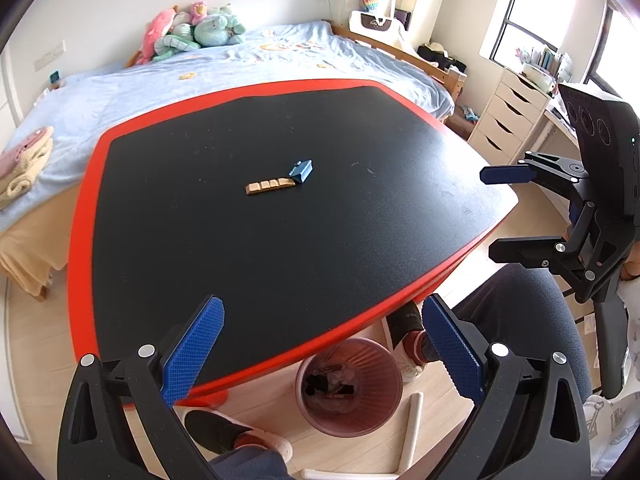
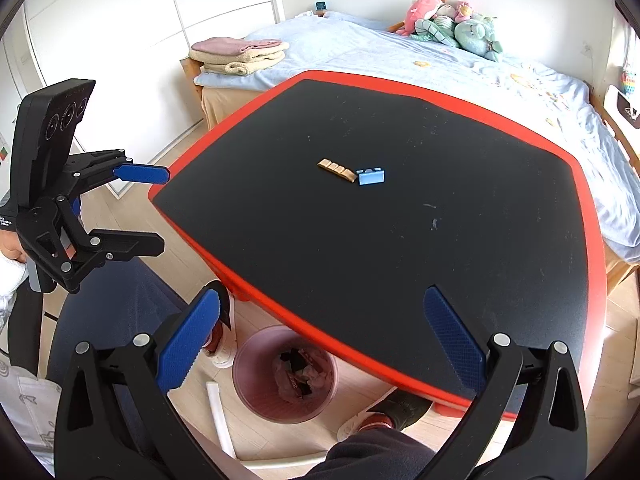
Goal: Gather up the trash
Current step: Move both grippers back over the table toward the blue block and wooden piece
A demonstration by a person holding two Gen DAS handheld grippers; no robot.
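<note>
Trash lay near the table's [image 1: 86, 216] middle, well clear of every edge: a tan strip [image 1: 270, 186] touching a blue block [image 1: 301, 171]. Both were judged light, stiff and best pinched across their narrow sides. Both grippers, left [image 1: 320, 350] and right [image 2: 320, 340], were held spread and empty above the near edge, over the bin [image 1: 348, 386].

Sunlit bedrm: bed [image 1: 248, 64], drawers [image 1: 508, 116]

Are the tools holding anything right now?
No, nothing is held. The left tool and the right tool are both open and empty. The tan strip and blue piece lie on the table.
</note>
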